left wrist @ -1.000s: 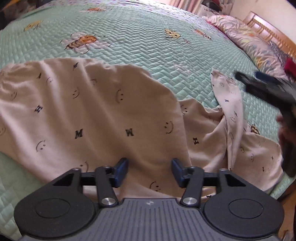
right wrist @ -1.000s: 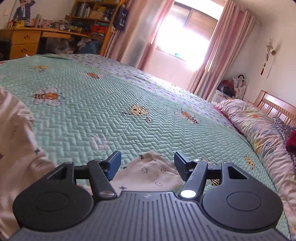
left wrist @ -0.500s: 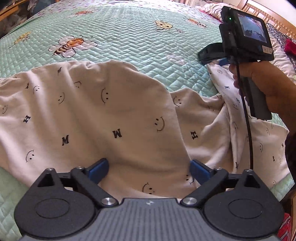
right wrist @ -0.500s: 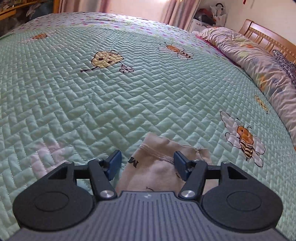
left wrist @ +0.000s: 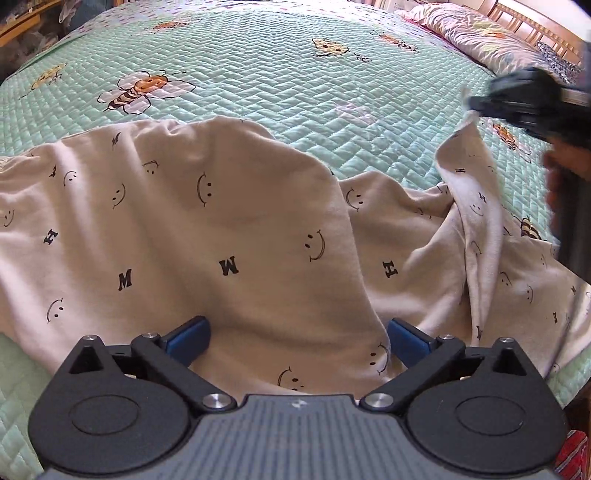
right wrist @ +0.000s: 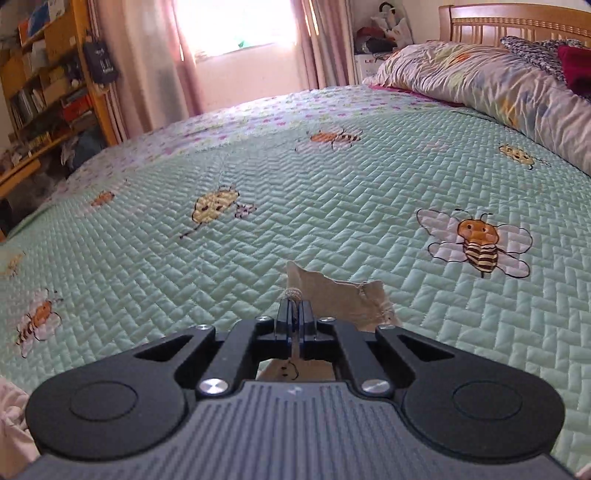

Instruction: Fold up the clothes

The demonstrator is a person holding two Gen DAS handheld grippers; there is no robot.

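Looking down the left tongs, we see them spread as wide as they go, having just been opening; their 2 blue pads stand at either side of a fold of the garment without pressing it. The garment is cream cloth printed with smiley faces and the letters M and H, and it lies rumpled across the near edge of the bed, on the green quilt with its stitched bees. Its broad part spreads to the left and centre of this view, and a narrower part runs off to the right, where 1 strip of it rises from the quilt.

At the top of that strip we see the right tongs, blurred, with a hand behind them on the dark grip.

From the right wrist view, the right tongs are pressed together and pinch a hemmed edge of the garment: the cloth passes between the pads and sticks out beyond them as a small cream flap above the quilt. They have just been closing on it. A smiley on the cloth shows below the pads.

Farther off we see a floral pillow near the wooden headboard, pink curtains at a bright window and a bookshelf on the left.
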